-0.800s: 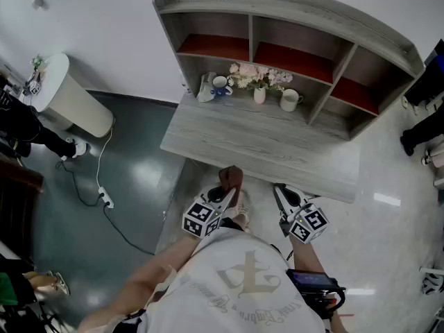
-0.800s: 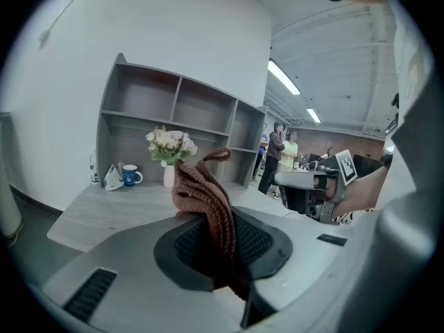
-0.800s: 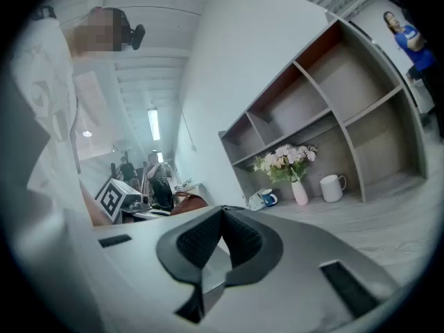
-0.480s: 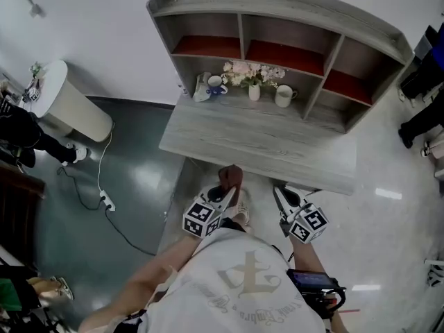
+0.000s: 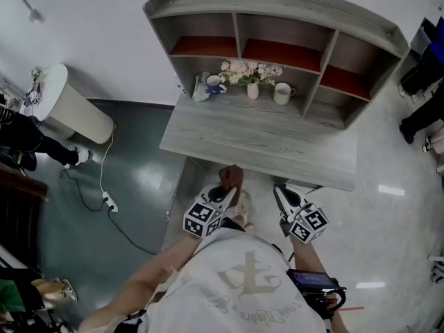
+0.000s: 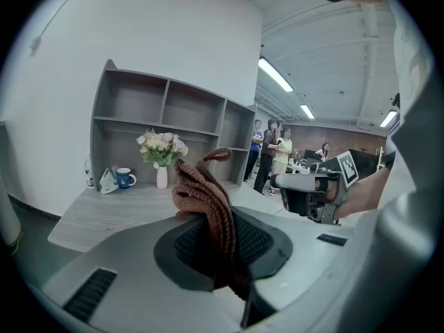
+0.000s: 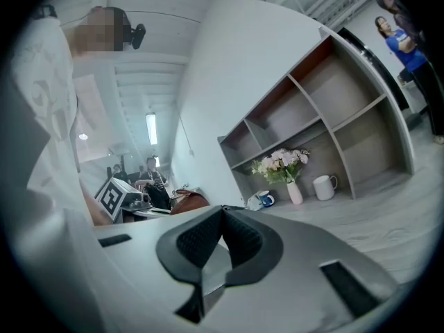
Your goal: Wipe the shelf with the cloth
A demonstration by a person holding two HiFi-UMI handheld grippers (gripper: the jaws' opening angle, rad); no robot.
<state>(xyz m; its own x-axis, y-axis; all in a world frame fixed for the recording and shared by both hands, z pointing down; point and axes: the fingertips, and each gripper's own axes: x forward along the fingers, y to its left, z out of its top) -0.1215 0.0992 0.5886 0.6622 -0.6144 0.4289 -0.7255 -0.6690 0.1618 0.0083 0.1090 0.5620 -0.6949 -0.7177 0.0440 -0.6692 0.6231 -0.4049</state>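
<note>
Two grippers: left gripper [image 5: 226,193] and right gripper [image 5: 280,194], side by side, close to the person's body, on the near side of the shelf [image 5: 277,9].
Left gripper: jaws pinched on the cloth [image 5: 232,177]; in its own view the left gripper [image 6: 223,250] had the cloth [image 6: 205,198] squeezed between its dark pads.
Right gripper: pads pressed together at the tips, empty, as its own view of the right gripper [image 7: 222,236] showed.
Cloth: brown, knitted, bunched into a narrow strip.
Cloth axis: long axis ran along the jaws, rising out of them, and the free end carried a small loop aimed far, toward the shelf.
Cloth place: in the air by the desk top's [image 5: 257,141] near edge; touching or not, I cannot tell.
Shelf: grey wood, six open bays, the upper three with red floors.
On the desk top: blue mug [image 5: 215,82] at left, vase [image 5: 253,90] of pale flowers in the middle, white mug [image 5: 281,93] at right, all at the far edge.
Writing: black-and-white square markers on each cube [image 5: 202,218]; a large print with small script on the shirt [image 5: 243,276], too blurred to read.
</note>
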